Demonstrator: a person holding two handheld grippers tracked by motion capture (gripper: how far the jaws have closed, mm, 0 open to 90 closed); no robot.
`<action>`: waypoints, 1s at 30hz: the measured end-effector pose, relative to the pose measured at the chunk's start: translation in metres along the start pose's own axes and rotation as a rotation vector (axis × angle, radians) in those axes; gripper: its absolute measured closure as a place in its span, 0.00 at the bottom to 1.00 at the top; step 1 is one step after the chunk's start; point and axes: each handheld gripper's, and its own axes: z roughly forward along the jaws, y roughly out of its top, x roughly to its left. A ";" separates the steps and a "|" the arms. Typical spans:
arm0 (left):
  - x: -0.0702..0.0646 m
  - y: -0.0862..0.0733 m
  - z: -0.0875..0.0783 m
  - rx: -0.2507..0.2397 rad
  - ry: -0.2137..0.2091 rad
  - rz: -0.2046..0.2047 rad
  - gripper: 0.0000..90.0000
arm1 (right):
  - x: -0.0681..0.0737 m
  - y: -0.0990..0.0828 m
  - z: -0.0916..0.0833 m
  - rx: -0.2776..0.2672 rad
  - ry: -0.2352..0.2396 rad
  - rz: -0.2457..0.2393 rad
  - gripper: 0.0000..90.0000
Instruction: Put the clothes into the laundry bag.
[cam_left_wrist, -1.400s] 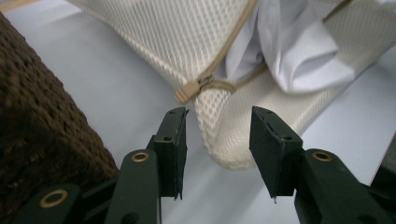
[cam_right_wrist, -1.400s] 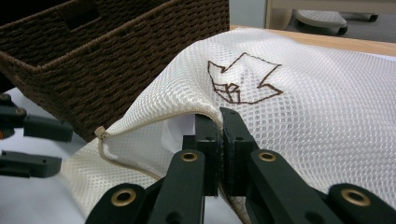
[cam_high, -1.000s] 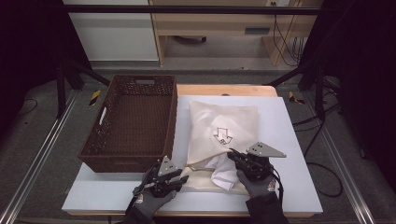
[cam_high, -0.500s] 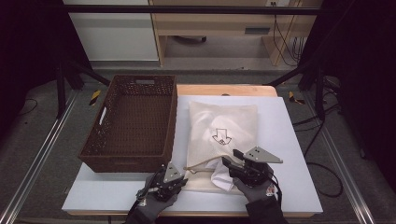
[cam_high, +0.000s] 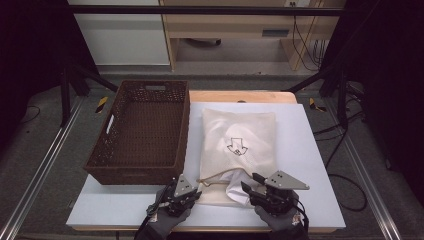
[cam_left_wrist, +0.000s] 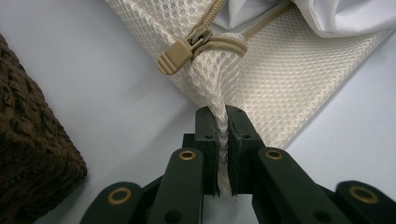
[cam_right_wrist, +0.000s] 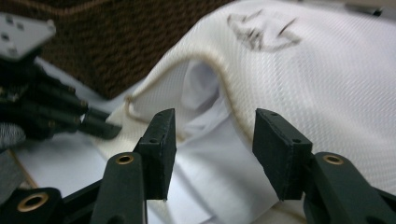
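At the near edge of the white table (cam_high: 320, 165), the left gripper (cam_high: 192, 194) sat clamped on a pinch of the mesh bag (cam_high: 239, 145), its jaws tight on the cream netting at the bag's near left corner. In the left gripper view the fold of mesh (cam_left_wrist: 223, 140) ran straight up from between the pads to the tan zipper pull (cam_left_wrist: 180, 53), which lay just above them at the end of the zip.

To its right, the right gripper (cam_high: 250, 189) had its jaws standing apart, having just closed a little. The white cloth (cam_right_wrist: 224, 158) spilling from the bag's mouth lay between them, but the pads weren't pressing on it. In the right gripper view the bag's tan-edged opening (cam_right_wrist: 219, 74) arched up just beyond the jaws, with the white cloth showing inside it.

The bag lay flat on the table, lengthwise away from the person, its open end nearest the grippers. A black arrow mark (cam_high: 238, 146) sat on its top face.

Just left of the bag stood a dark brown wicker basket (cam_high: 107, 150), near it but not touching as far as I could tell.

Beyond the table was grey floor and a pale wooden cabinet (cam_high: 225, 25).
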 end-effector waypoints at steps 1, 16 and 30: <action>0.000 0.000 0.000 -0.001 0.000 0.000 0.92 | 0.001 -0.003 0.003 0.017 0.005 0.002 0.56; 0.000 0.000 0.001 -0.003 0.000 0.002 0.92 | 0.006 -0.033 0.051 0.244 -0.094 -0.053 0.79; -0.001 0.000 0.001 -0.002 0.000 0.008 0.92 | -0.012 -0.010 0.076 0.193 -0.231 -0.003 1.00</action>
